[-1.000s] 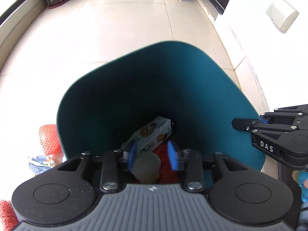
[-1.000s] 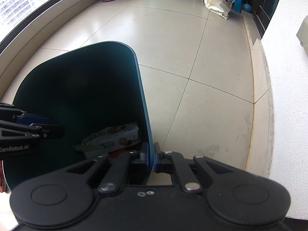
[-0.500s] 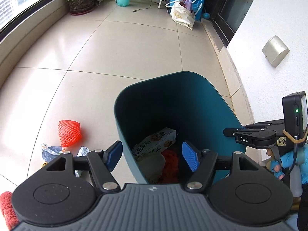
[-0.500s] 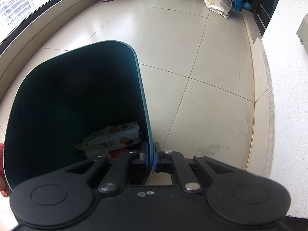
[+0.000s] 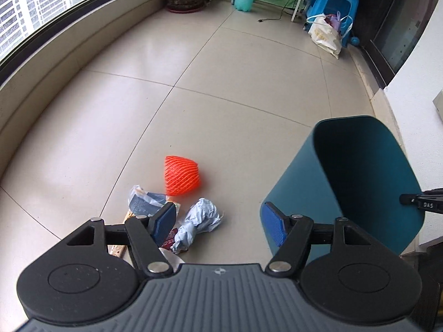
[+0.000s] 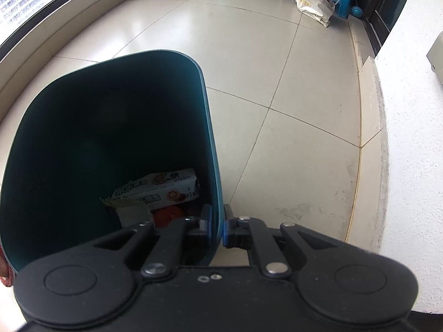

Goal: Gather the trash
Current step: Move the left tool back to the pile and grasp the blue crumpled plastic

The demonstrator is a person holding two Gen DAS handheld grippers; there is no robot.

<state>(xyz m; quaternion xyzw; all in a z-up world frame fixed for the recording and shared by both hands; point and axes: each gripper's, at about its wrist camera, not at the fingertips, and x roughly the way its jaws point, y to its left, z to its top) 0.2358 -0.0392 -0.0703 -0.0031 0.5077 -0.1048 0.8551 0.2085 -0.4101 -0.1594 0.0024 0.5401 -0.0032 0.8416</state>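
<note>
the left hand-held gripper (image 5: 218, 225) is opening wide with nothing between its blue pads, hanging over trash lying on the floor (image 5: 221, 88): an orange net (image 5: 181, 175), a crumpled blue paper (image 5: 200, 222) and a plastic wrapper (image 5: 144, 203). the right hand-held gripper (image 6: 218, 225) is pinching the rim of the teal bin (image 6: 83, 138), which is holding a biscuit box (image 6: 157, 189).

The left claw's left finger (image 5: 163, 222) covers part of the blue wrapper (image 5: 144, 203) and the dark red scrap (image 5: 169, 242). The wooden stick (image 5: 117, 250) is mostly hidden behind the claw body. In the right wrist view, the bin (image 6: 210, 144) floor is dark; the orange item (image 6: 166, 215) is partly covered. The cookie box (image 6: 160, 186) print is too small to read.
</note>
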